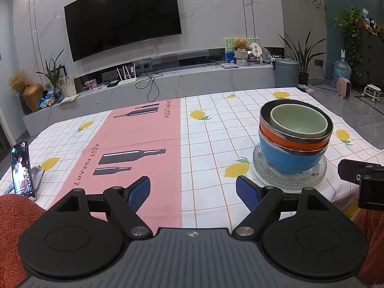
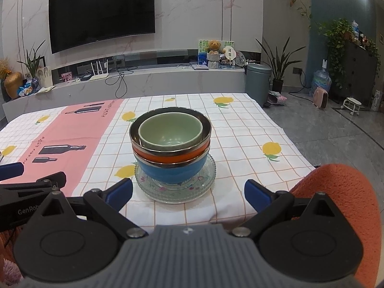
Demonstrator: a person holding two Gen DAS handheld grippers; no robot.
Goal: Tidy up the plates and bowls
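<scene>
We have the stack near the right side of the counter: a green bowl nested in an orange bowl, that in a blue bowl, all standing on glass plates. Both tongs are spread wide and hold nothing; the right tongs face the stack squarely from the near side, the left tongs point past its left. The sorting looks done or close to it. If we lift anything, we should take the plates' rim from both sides and keep level, since the steel-rimmed bowls sit slightly tilted and could slide. A phone stands far left.
</scene>
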